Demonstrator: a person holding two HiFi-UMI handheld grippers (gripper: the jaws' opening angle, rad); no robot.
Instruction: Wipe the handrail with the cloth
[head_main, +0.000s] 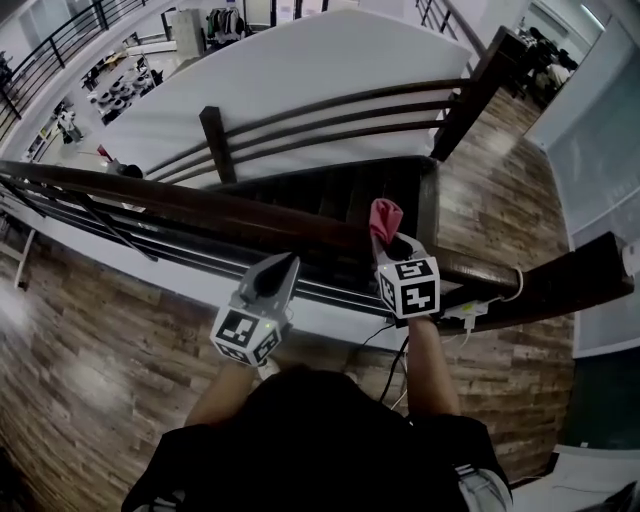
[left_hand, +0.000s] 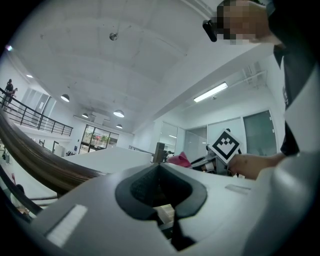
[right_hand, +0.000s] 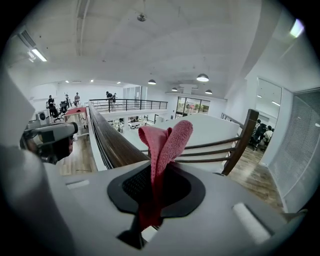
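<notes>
Cloth (right_hand: 164, 142) first: the pink fold is pinched between the jaws of the right tongs (right_hand: 155, 186), which are closed on its lower part, and its free end is seen standing up out of the tips. The left tongs (left_hand: 159, 186) are brought together on nothing and are held just beside, to the left, tips pointed much the same way.

In the head view, the right tongs are set right over the dark wooden handrail (head_main: 200, 205), while the left tongs are held a little short of it. The right side is therefore judged the nearer, and the one by which the wiping would be done.

Now the relation that matters. The handrail is laid crosswise in front of the person, and far more of its long axis is stretched out to the left of the cloth than to the right. The cloth is raised above the wood, not spread flat on it; whether any part is touching cannot be told. A tilt down onto the top face and a sweep leftward along the axis would be called for.

Beyond the rail, a stairwell with a second railing (head_main: 340, 102) is seen dropping away, with a white slab behind it. Wood-plank floor (head_main: 90, 330) is spread underfoot, and a bright open hall with ceiling lamps is made out further off.
</notes>
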